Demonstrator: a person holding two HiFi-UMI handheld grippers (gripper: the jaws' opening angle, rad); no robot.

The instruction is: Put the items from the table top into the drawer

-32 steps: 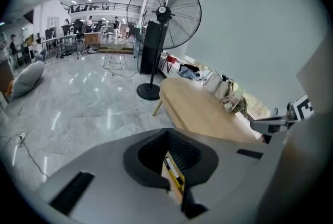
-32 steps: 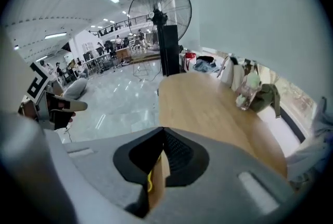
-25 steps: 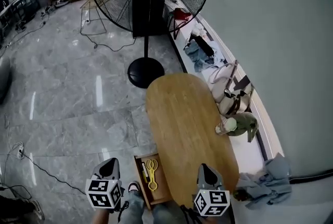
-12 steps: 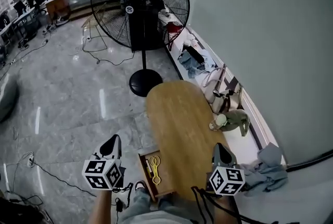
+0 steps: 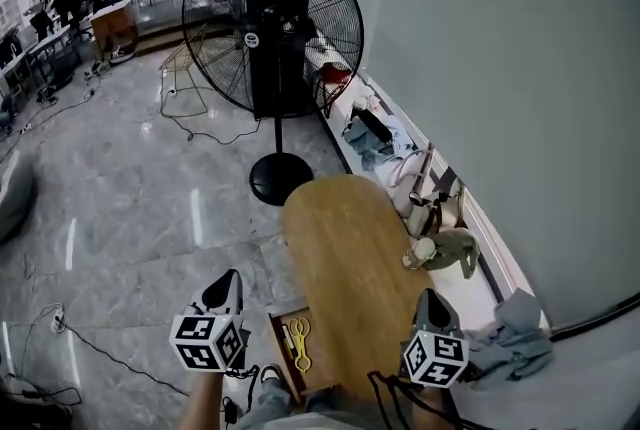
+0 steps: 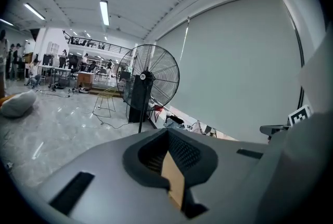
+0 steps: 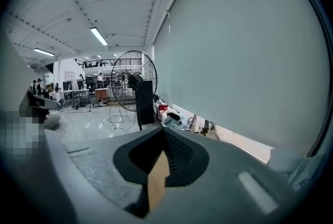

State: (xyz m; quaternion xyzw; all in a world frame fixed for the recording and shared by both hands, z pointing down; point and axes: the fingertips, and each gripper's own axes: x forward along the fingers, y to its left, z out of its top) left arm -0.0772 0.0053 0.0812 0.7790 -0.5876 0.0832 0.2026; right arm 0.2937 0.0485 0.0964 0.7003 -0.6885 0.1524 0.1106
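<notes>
The oval wooden table point(image 5: 350, 258) shows a bare top. An open wooden drawer point(image 5: 322, 368) sticks out at its near left side, with yellow scissors point(image 5: 300, 332) and a thin dark-and-yellow item point(image 5: 286, 342) inside. My left gripper point(image 5: 226, 290) hangs left of the drawer over the floor, jaws together and nothing in them. My right gripper point(image 5: 431, 304) is above the table's near right edge, shut and empty too. In the left gripper view, the left gripper point(image 6: 167, 133) points across the room toward the fan. The right gripper view shows the right gripper point(image 7: 163, 132) pointing the same way.
A tall black floor fan point(image 5: 273, 23) stands beyond the table, its round base point(image 5: 279, 180) close to the far end. Clothes and bags point(image 5: 440, 248) lie along the ledge by the wall on the right. Cables point(image 5: 70, 333) run over the marble floor at left.
Both grippers have risen and tipped up toward level, jaws staying together. The head view has lifted, so the table and drawer look smaller and more of the room shows.
</notes>
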